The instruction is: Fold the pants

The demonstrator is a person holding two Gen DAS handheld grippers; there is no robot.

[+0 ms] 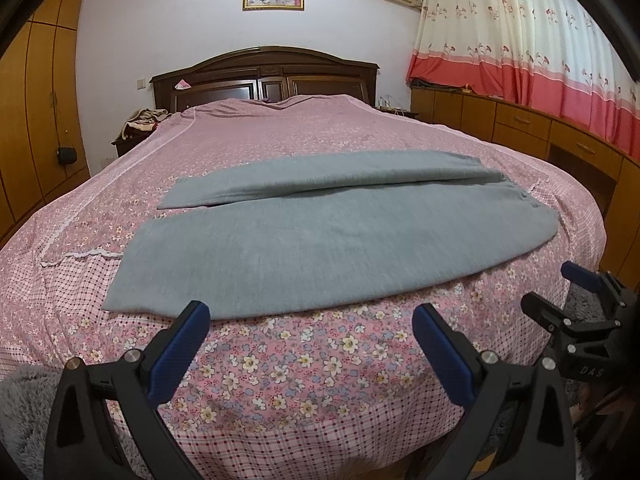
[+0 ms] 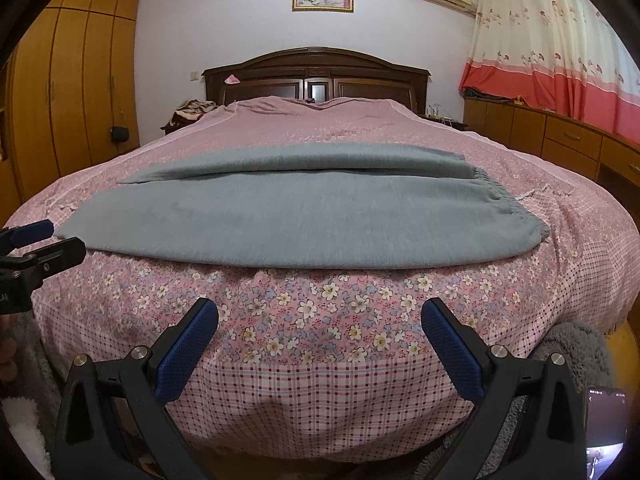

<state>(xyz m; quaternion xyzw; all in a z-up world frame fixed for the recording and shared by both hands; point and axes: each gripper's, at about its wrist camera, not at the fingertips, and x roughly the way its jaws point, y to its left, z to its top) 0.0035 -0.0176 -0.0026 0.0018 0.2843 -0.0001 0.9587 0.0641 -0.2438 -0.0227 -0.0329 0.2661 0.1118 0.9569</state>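
Note:
Grey pants [image 1: 280, 240] lie flat across the foot of the bed, legs side by side pointing left, waistband at the right; they also show in the right wrist view [image 2: 288, 220]. My left gripper [image 1: 310, 320] is open and empty, held just short of the near leg's edge. My right gripper [image 2: 320, 316] is open and empty, a little back from the pants' near edge. The right gripper also shows at the right edge of the left wrist view [image 1: 576, 300], and the left gripper at the left edge of the right wrist view [image 2: 44, 240].
The bed [image 1: 280, 380] has a pink floral and checked cover. A dark headboard [image 1: 264, 76] stands at the back. Wooden wardrobes [image 1: 36, 120] line the left, low cabinets [image 1: 520, 120] the right. A phone [image 2: 606, 432] is at the lower right.

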